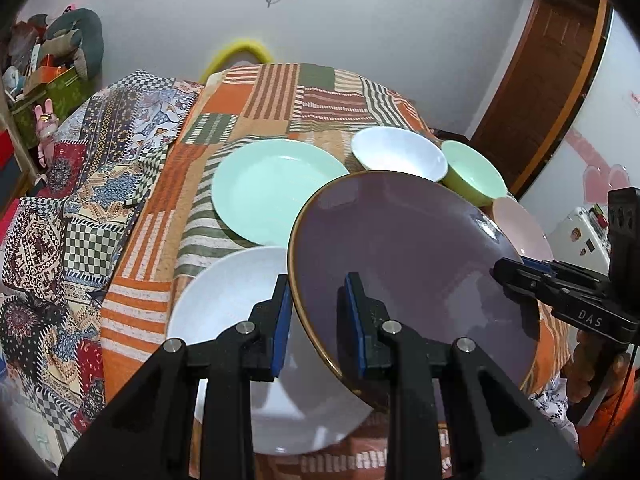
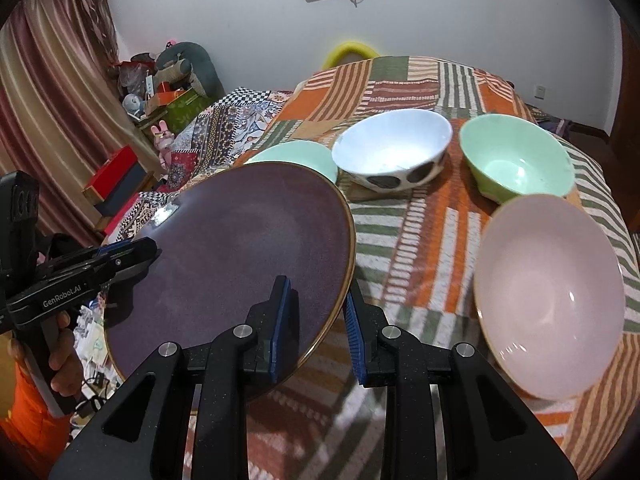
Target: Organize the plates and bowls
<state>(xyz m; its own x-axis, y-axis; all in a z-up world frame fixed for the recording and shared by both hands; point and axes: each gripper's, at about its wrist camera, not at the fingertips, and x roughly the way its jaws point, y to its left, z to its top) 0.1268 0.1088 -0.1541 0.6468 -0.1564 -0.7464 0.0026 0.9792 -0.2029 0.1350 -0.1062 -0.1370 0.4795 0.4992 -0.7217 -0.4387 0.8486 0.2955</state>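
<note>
White plate [image 1: 224, 300] lies half hidden beneath the purple plate [image 1: 412, 264], which is raised over the striped cloth [image 1: 256, 96], left gripper [image 1: 320, 320] and right gripper [image 2: 316, 320] each clamped narrowly on opposite rims (pink bowl [image 1: 524, 228] mostly covered).

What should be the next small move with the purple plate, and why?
Probably carry the purple plate toward the mint plate and lower it on top. Both the left gripper and the right gripper clamp its rim, it hangs tilted above the white plate, and the bowls stand apart.
</note>
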